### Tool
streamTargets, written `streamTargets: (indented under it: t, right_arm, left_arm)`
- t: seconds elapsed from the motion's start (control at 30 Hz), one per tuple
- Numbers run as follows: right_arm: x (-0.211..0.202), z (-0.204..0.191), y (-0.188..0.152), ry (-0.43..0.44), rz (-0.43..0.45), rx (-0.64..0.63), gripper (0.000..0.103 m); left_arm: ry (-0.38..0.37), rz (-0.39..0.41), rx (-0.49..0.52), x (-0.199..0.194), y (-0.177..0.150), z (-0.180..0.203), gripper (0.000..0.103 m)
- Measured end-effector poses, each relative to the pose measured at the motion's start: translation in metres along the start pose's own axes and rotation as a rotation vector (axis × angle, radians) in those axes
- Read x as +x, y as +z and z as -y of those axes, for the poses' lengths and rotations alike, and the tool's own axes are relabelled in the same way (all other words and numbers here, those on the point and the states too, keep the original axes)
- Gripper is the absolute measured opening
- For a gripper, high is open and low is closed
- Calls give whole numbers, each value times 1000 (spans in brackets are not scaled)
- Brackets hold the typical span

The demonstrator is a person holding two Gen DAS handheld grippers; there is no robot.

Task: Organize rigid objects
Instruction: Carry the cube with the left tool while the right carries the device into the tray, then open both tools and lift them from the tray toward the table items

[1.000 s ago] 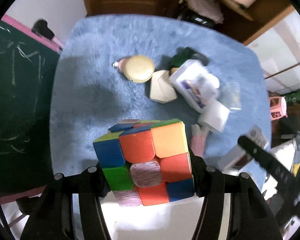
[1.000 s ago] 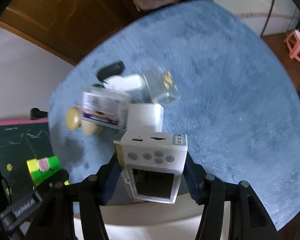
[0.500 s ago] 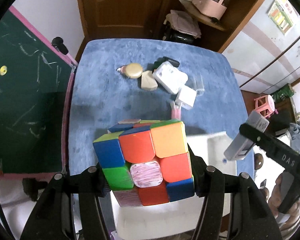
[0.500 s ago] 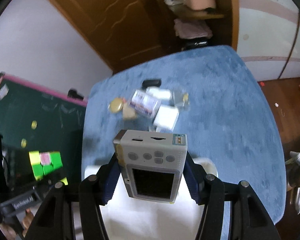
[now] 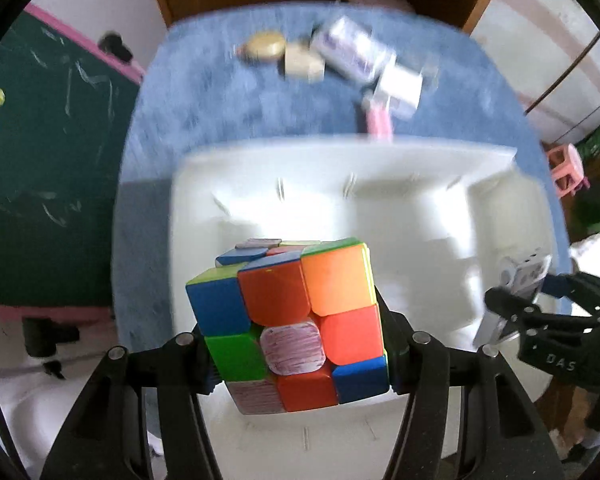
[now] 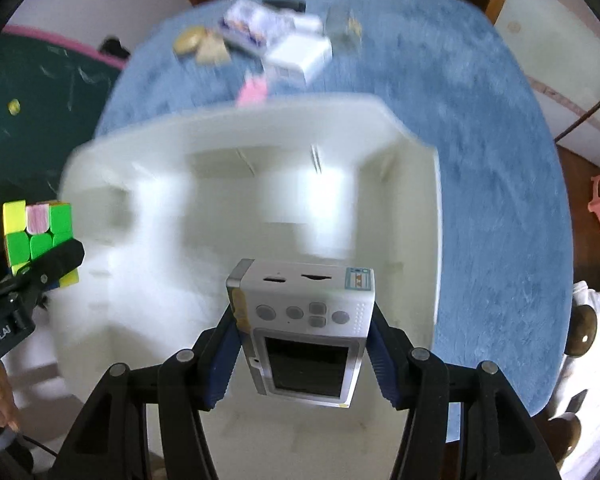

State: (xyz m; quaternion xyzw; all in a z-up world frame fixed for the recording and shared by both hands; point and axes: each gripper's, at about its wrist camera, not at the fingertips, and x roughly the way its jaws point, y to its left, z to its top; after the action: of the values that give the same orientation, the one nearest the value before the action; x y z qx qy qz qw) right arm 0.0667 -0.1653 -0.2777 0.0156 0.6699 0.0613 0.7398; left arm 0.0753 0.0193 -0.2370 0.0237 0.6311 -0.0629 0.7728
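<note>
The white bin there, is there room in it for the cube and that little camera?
The white bin shows nothing inside. The blue tablecloth right of it is bare. Behind the bin it is crowded: boxes and small items.

A table covered by a blue plush cloth [image 6: 480, 128] is seen from above in both wrist views. A white plastic bin [image 6: 432, 184] is set on its near part, its open top turned upward. Beyond the bin's far rim a loose cluster is laid on the cloth: a round yellow case [image 5: 265, 46], a beige angular block [image 5: 302, 65] just beside it, a white packet with purple print [image 5: 350, 54], a white box [image 5: 400, 86], and a pink item [image 5: 378, 118] nearest the bin. All are blurred. The right part of the cloth is shown bare.
</note>
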Motion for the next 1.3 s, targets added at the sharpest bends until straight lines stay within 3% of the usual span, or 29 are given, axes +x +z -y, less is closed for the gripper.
streamTargets:
  t: [0.17, 0.37, 0.5, 0.7, 1.07, 1.3]
  right_arm:
    - [6, -6, -3, -28, 4, -68, 59]
    - [12, -11, -4, -85, -25, -140, 60]
    - [8, -11, -5, -78, -9, -157, 71]
    - [-3, -11, -5, -66, 41, -162, 74]
    - [-13, -19, -5, -69, 69, -157, 74]
    - [-20, -17, -4, -59, 88, -135, 74]
  left_arm:
    - [14, -98, 23, 39, -13, 5, 63]
    - [-8, -171, 10, 58, -21, 6, 63]
    - [-51, -218, -23, 65, -22, 1, 63]
    - [4, -160, 68, 54, -25, 14, 74]
    - [-15, -146, 65, 44, -21, 17, 74]
    - [32, -92, 69, 11, -26, 28, 74]
